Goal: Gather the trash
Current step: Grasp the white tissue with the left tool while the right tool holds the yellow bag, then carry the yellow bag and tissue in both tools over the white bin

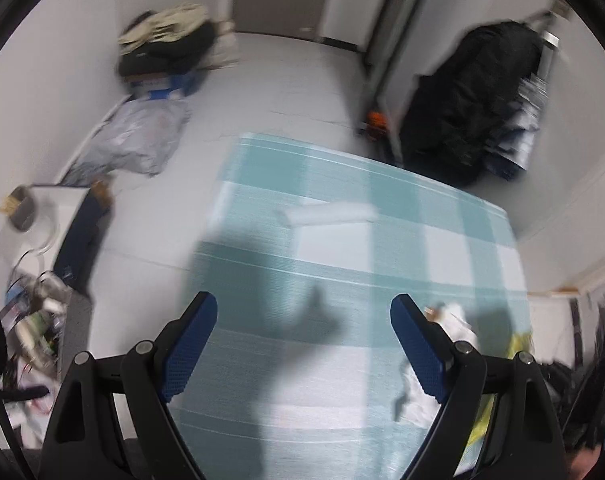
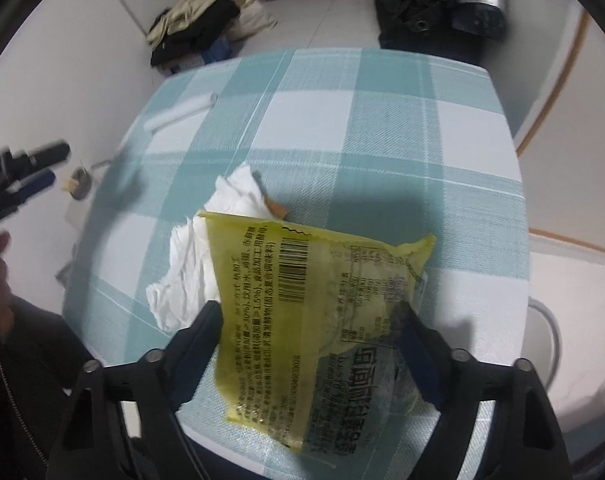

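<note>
A yellow food wrapper with a barcode and a clear end fills the space between my right gripper's fingers. The left pad touches its left edge and its clear end laps over the right pad, so the gripper looks shut on it. Just behind it, a crumpled white tissue and a small brown scrap lie on the teal-checked tablecloth. My left gripper hangs open over the cloth with nothing between its fingers. The tissue sits just right of its right finger. A white roll lies farther back.
On the floor are a pile of clothes, a grey plastic bag and a black bag by the wall. A grey cup and cluttered items stand left of the table. The table's edges lie close on all sides.
</note>
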`<state>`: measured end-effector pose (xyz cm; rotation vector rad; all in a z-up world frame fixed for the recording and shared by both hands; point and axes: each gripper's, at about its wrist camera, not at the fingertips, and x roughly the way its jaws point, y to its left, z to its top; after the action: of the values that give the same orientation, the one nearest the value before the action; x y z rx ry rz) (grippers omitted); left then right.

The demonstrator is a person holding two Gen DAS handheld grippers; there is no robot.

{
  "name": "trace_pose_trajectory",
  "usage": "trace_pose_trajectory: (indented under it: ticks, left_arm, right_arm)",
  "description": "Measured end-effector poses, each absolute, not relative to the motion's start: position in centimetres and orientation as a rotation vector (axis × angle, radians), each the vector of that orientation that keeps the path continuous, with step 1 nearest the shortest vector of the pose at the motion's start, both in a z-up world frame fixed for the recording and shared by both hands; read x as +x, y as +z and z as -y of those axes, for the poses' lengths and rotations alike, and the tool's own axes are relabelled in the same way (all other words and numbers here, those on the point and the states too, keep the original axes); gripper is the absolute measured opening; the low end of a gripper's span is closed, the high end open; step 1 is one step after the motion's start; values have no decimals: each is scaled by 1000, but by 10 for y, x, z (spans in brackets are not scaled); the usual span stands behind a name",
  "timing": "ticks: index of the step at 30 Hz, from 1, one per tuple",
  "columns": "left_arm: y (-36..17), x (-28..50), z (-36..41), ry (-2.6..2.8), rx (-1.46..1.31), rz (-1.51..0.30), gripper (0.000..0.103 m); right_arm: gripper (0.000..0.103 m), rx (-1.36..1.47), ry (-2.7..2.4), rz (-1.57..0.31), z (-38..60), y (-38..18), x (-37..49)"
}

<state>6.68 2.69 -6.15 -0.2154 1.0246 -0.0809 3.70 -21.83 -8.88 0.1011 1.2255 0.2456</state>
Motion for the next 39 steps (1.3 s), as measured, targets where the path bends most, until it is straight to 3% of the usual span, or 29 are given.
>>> trace_pose_trajectory:
  ticks: [4,11,22,26,30,31,33,39]
  left_arm:
    - [-78,62,11,-237,-155,-1092,86]
    - [-109,55,76,-350,22,-1152,86]
    - [-127,63,102,-358,46,-1198,85]
    - [-130,62,115,-341,112,-1184,70]
    - [-128,62,115,-314,139,-1154,39]
    - [-127,63,113,-317,127,-1154,37]
    - [-126,65,110,-310,104,-1157,15]
    - [-127,68,103,-303,60,-1161,6]
  right_arm:
    - [76,210,242,-1197,243,-82,37]
    - [76,321,195,-1130,274,-76,38]
    - [76,370,174,-1082,298,-72,32]
    - [76,375,179,-1077,301,-71,28]
    - [76,372,177,-1070,303,-70,25]
    - [76,372,175,-1071,303,-70,24]
    - [76,375,174,-1074,303,-70,24]
    - [77,349,175,-1069,298,-69,24]
